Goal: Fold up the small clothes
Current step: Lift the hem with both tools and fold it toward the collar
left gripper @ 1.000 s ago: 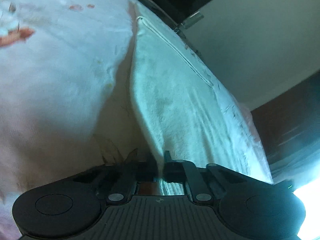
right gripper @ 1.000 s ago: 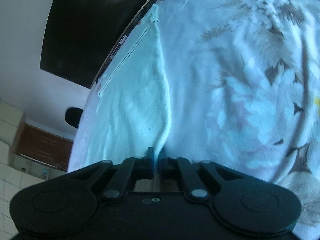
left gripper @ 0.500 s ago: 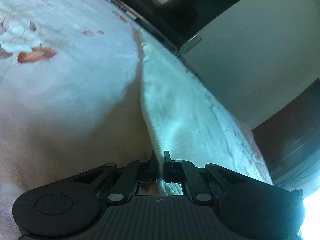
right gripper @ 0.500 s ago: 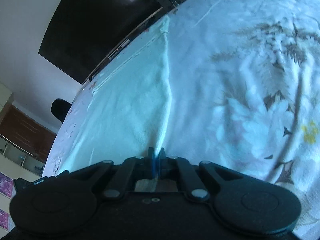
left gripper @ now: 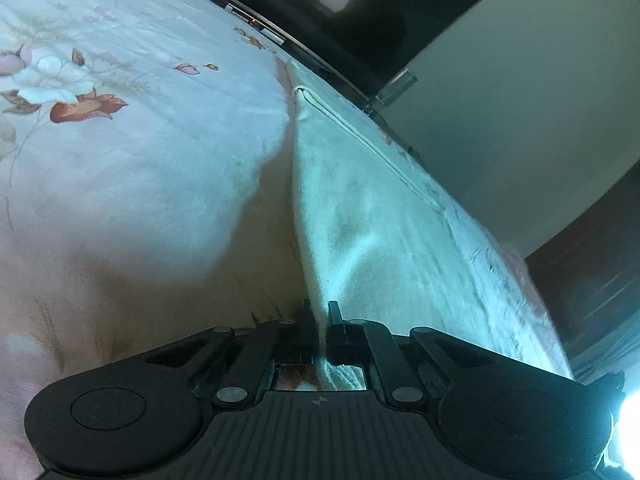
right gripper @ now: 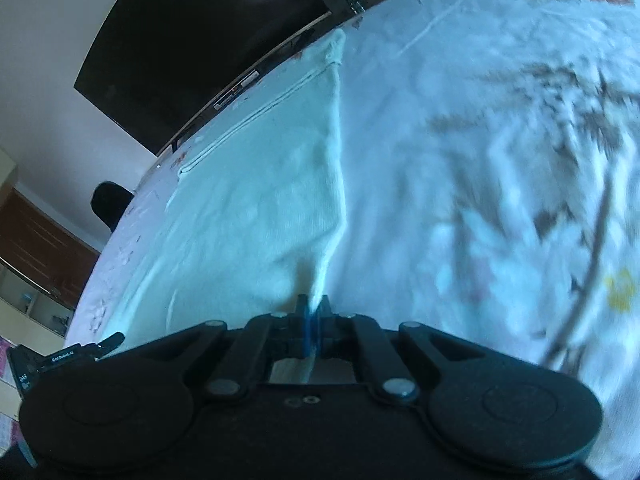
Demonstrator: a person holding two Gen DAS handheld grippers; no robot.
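Tension explains the hold: the left gripper (left gripper: 319, 314) and the right gripper (right gripper: 313, 307) each have their jaws closed tight on a near corner of the pale white knitted cloth (left gripper: 360, 208), which lies stretched away over the floral-printed bedsheet (left gripper: 132, 128) toward its far hemmed edge. Pinching both corners likely keeps the near edge taut and level, ready to be carried over for a fold.
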